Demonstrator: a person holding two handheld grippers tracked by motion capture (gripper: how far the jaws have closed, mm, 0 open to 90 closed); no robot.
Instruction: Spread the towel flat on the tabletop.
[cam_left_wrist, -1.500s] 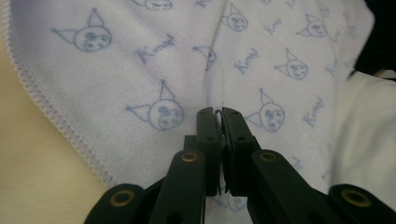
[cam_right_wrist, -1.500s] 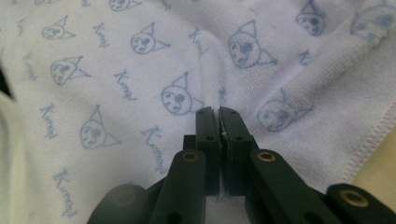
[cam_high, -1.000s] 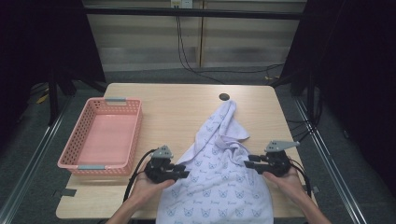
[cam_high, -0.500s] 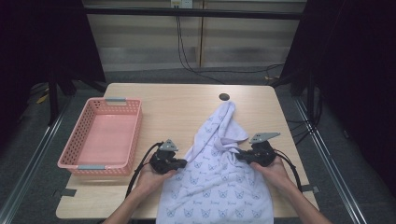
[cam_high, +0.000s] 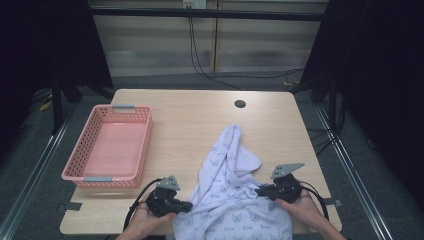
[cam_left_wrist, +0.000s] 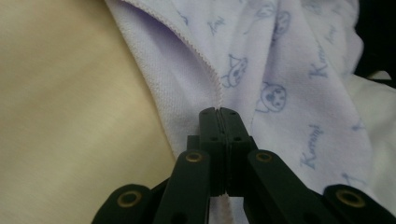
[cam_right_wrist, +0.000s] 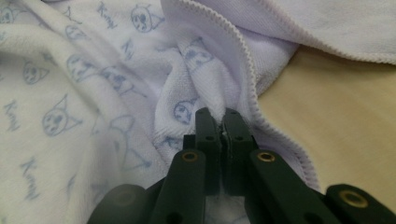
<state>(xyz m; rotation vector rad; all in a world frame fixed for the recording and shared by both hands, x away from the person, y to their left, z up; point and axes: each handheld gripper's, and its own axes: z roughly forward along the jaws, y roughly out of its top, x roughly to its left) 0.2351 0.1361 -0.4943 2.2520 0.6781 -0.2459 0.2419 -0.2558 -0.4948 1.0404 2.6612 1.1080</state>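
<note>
The left hand-held gripper (cam_high: 186, 205) is clamped on the hemmed left edge of the printed towel (cam_high: 230, 200); the right hand-held gripper (cam_high: 259, 190) is pinched on its right edge. The towel is spread over the tabletop (cam_high: 200, 120) near edge, right of the pink basket (cam_high: 85, 172)

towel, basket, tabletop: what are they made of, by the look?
Towel: looks like soft looped terry cloth, matte, pale lilac-white with a blue cat print and a stitched hem. Basket: likely moulded plastic, pink, with lattice walls and grey handles. Tabletop: light wood-grain finish, smooth; laminate or veneer, can't tell which.
</note>
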